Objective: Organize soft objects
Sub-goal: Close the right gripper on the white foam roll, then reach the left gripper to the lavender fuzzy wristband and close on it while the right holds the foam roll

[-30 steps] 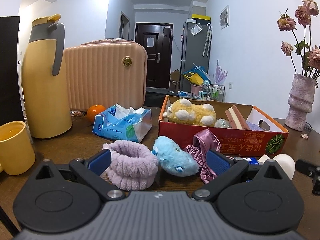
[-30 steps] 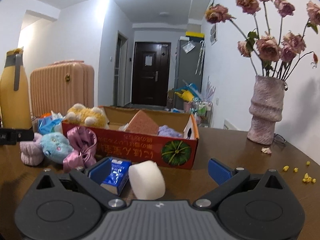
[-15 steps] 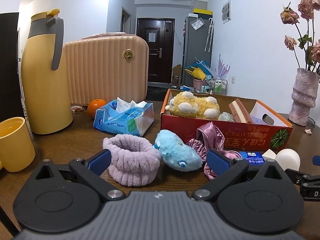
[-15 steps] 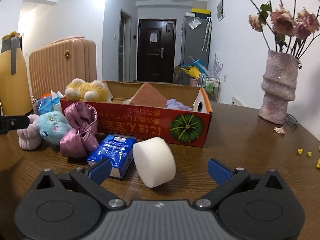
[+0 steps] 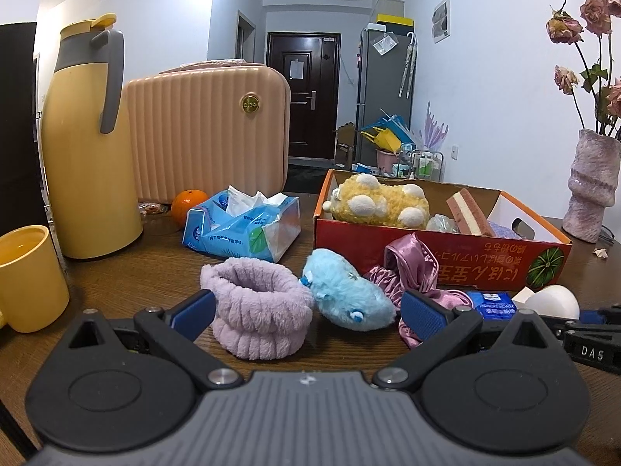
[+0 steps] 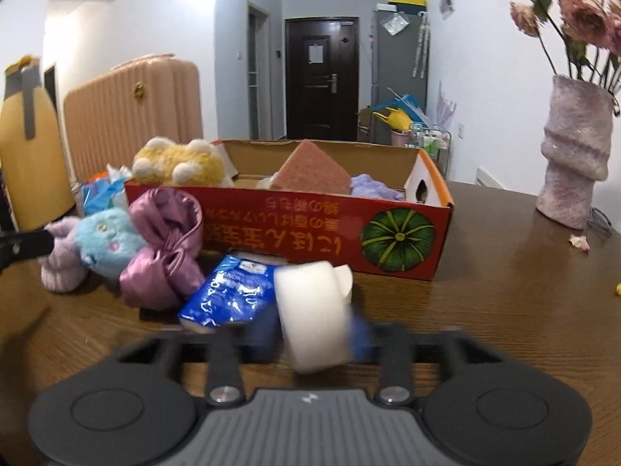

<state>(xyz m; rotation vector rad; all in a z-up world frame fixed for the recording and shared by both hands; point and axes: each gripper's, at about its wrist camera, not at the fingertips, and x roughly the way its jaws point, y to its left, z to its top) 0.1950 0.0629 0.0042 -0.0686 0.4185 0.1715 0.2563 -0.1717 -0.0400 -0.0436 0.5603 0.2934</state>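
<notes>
While left fingers (image 5: 306, 312) gape, right fingers (image 6: 312, 332) clamp white sponge (image 6: 310, 316) beside "HANDKERCHIEF" pack (image 6: 229, 295).

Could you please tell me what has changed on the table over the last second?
The right gripper moved in on the white sponge and its jaws have just closed on it. The left gripper stayed open, and the purple headband, blue plush and red box kept their places.
</notes>
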